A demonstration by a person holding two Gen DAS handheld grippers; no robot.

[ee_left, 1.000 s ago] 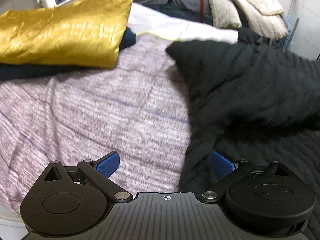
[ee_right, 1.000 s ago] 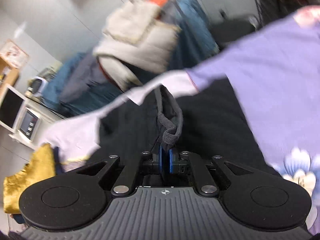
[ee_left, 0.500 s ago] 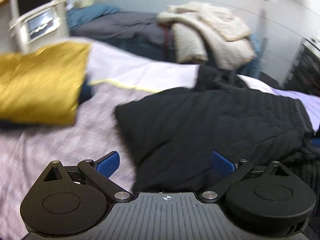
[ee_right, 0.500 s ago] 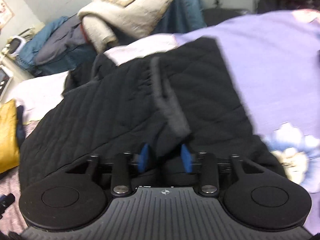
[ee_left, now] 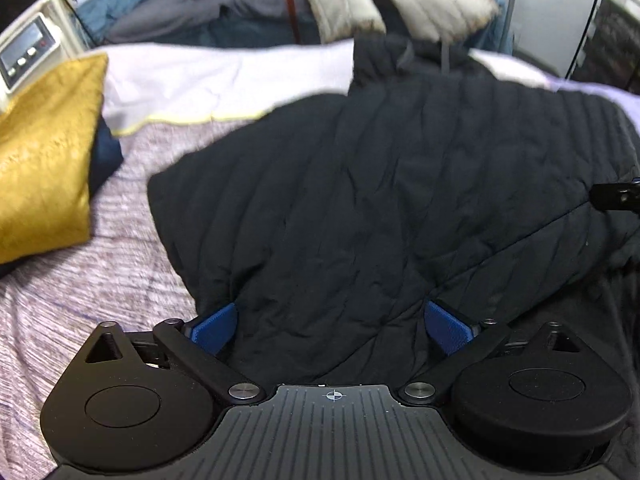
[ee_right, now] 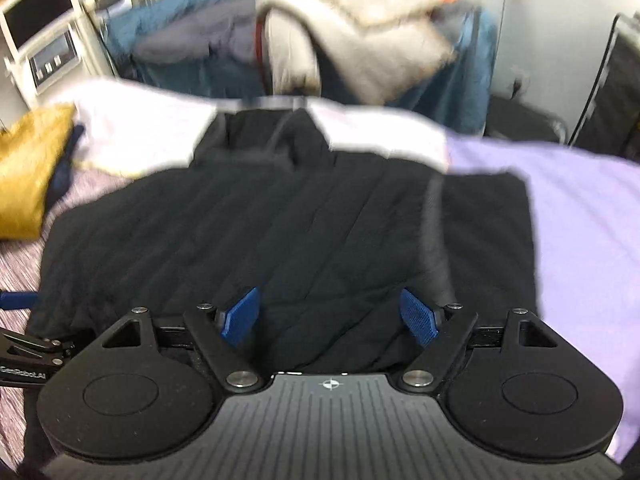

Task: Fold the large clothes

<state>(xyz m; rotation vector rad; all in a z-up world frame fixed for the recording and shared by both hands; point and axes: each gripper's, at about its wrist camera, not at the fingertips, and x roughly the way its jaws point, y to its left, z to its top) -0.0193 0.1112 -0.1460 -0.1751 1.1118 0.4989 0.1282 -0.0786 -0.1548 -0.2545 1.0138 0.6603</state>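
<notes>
Quilted jacket (ee_left: 380, 184) flat on the bed (ee_left: 100, 280), cushion (ee_left: 44, 152) left, heaped clothes (ee_left: 392, 4) behind.

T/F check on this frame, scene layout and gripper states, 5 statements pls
1. The black quilted jacket lies spread on the bed. True.
2. The right gripper is clamped on a drawstring. False: its jaws have just been opening and now stand wide over the jacket, pressing on nothing.
3. A gold cushion sits left of the jacket. True.
4. The left gripper is shut. False: its blue pads stand wide apart above the jacket's near edge.
5. The sheet right of the jacket is green. False: it is lilac.
</notes>
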